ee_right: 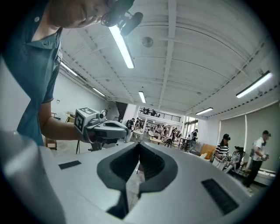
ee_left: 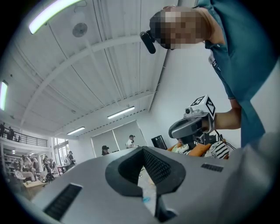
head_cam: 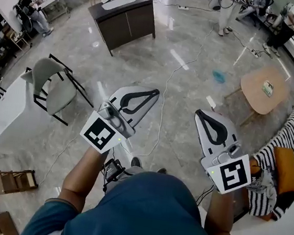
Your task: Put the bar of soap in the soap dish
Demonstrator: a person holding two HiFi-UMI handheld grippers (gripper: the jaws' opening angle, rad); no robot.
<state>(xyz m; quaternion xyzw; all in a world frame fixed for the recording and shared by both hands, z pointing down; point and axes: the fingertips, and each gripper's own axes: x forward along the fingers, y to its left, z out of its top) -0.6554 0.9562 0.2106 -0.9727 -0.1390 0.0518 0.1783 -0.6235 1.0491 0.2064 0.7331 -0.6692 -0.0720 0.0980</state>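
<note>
Left gripper point(head_cam: 151, 94): jaws shut tip to tip, nothing between them, held level above the floor point(head_cam: 143, 61).
Right gripper point(head_cam: 199, 114): also shut and empty, well apart from its twin.
Bar of soap, soap dish: in no view, so the soap's long axis cannot be told.
Likely bearing: the sink cabinet point(head_cam: 127, 20) stands far ahead, towards the person's left.

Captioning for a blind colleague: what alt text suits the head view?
A person holds the left gripper and right gripper out over a grey marble floor, both with jaws shut and empty. Beyond stand a dark sink cabinet, a white chair and a round wooden table.
</note>
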